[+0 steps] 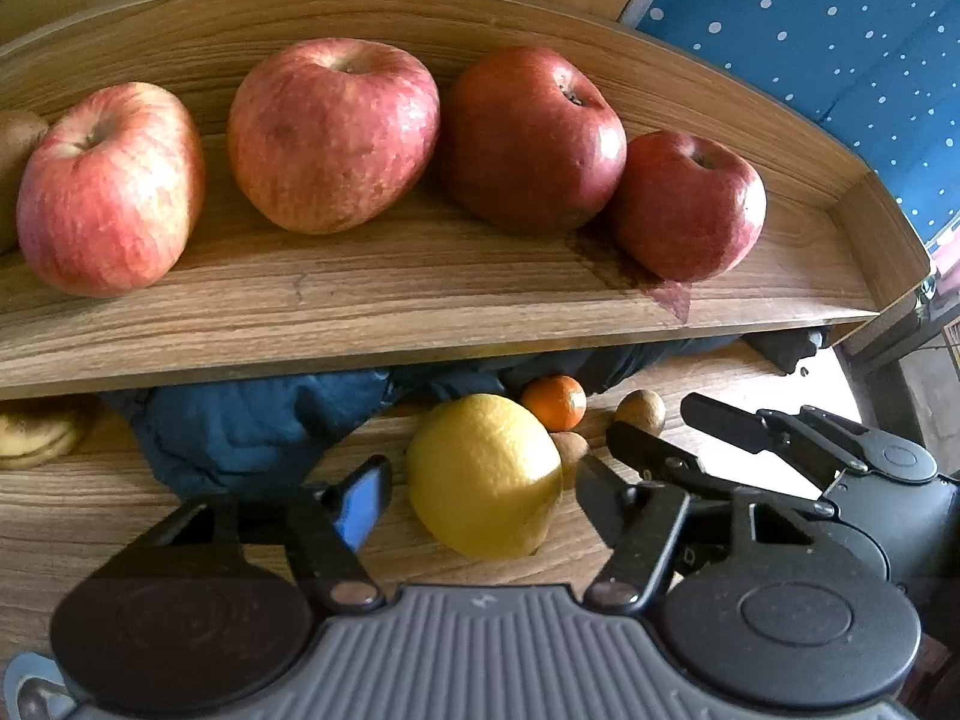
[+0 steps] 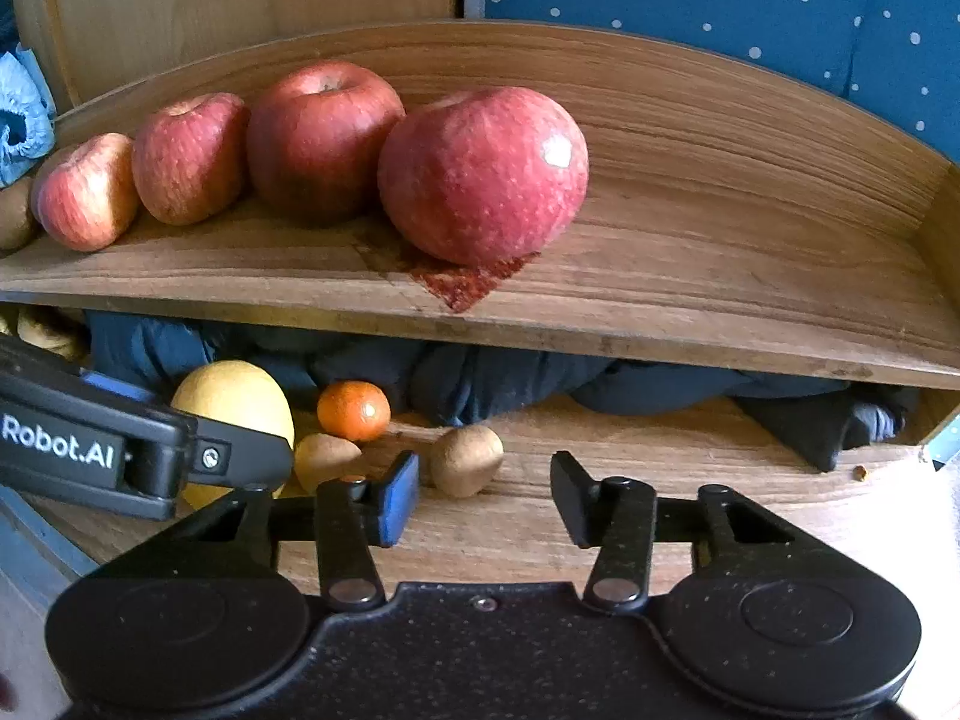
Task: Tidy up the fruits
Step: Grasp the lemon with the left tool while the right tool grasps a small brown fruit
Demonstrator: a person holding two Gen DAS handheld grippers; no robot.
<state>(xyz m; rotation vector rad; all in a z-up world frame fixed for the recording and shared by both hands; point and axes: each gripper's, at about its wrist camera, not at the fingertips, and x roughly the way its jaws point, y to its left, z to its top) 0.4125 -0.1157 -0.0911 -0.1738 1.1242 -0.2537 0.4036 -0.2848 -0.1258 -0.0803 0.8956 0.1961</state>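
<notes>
**One brand mark in view**

The only readable text is "Robot.AI", in white letters on the black side of the left gripper (image 2: 237,462), seen in the right wrist view where that tool reaches in from the left edge. A small embossed mark sits on the grey ribbed body of the same gripper in the left wrist view, too small to make out
</notes>
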